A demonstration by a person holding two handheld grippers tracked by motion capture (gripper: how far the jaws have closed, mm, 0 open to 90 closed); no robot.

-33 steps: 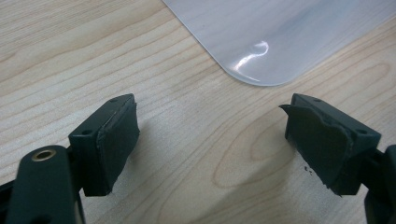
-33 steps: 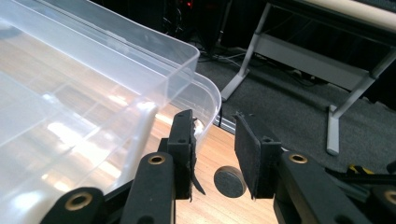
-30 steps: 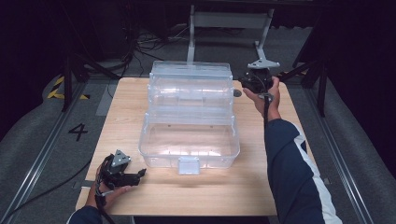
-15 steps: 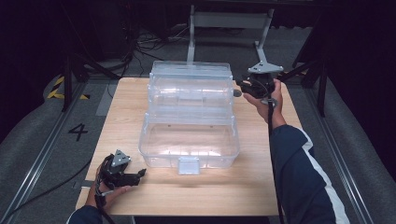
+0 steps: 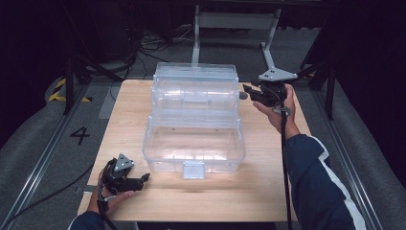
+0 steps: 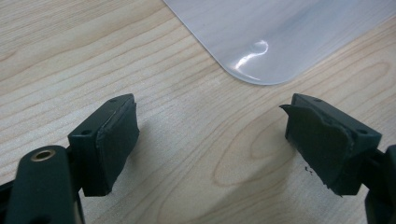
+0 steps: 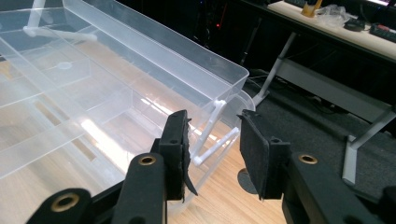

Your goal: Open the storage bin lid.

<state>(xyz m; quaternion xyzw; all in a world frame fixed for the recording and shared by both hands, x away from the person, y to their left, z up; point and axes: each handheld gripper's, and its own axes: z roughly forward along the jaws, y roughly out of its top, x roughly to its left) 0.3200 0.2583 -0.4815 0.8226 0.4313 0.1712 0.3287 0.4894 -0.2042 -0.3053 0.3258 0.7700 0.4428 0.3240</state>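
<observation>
A clear plastic tiered box (image 5: 194,120) stands open in the middle of the wooden table (image 5: 268,182), its upper trays swung back. My right gripper (image 5: 246,89) hovers at the box's far right side. In the right gripper view its jaws (image 7: 212,149) have just been opening. The box's thin white hinge struts (image 7: 215,126) show in the gap and no pad presses on them. My left gripper (image 5: 143,179) rests near the table's front left. It is open (image 6: 210,140) over bare wood, close to a rounded corner of the box (image 6: 280,37).
A small grey disc (image 5: 243,96) lies on the table by the box's right side. A metal stand (image 5: 230,21) rises behind the table. Dark floor with cables surrounds it, and a floor mark "4" (image 5: 80,135) lies at the left.
The right hand has shifted a little beside the box's far right corner. The left hand and the box have stayed put.
</observation>
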